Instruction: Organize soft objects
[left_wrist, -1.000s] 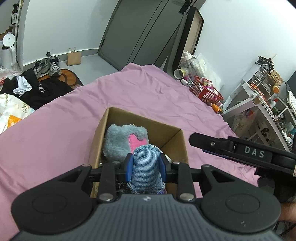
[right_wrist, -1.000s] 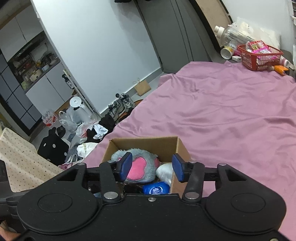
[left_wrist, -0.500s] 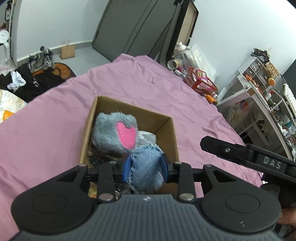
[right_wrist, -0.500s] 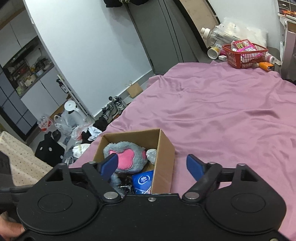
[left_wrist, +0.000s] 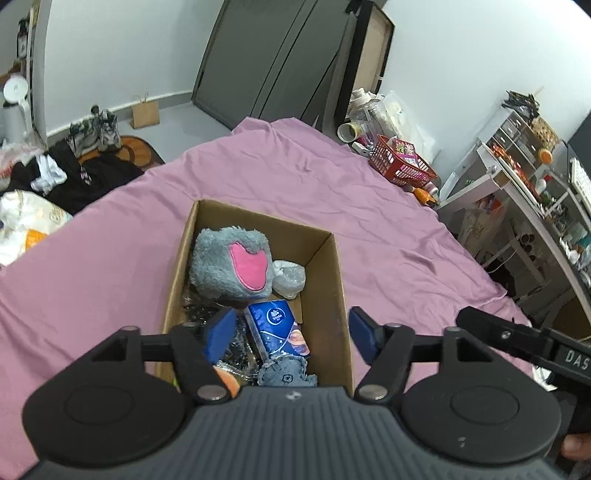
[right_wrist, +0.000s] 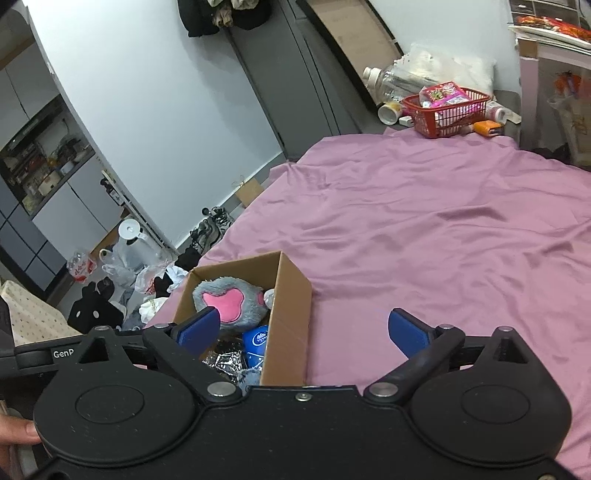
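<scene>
- While the cardboard box (left_wrist: 334, 295) stood open on the pink bedsheet (left_wrist: 129, 240), its long axis was seen running away from the left wrist camera, toward the far end of the bed.
- Inside the box a grey plush toy (left_wrist: 231, 264) was lodged at the far end, its pink patch turned upward and toward the camera.
- A blue tissue pack (left_wrist: 275, 328) was laid just nearer than the toy, lengthwise along the box, with a crumpled clear plastic bag (left_wrist: 290, 277) beside the toy against the right wall.
- A scrap of denim (left_wrist: 284, 373) was found at the near end of the box, directly below the left hand-held gripper (left_wrist: 291, 332), whose jaws were spread wide with nothing between them.
- The right hand-held gripper (right_wrist: 303, 328) was likewise held wide open and empty, above the box's right wall and the bedsheet beside it.
- Only the left view revealed the plastic bag in full and the denim's frayed edge; in the right view the denim was mostly hidden by the gripper body.
- Only the right view took in a red basket (right_wrist: 448, 110) beyond the far end of the bed.
</scene>
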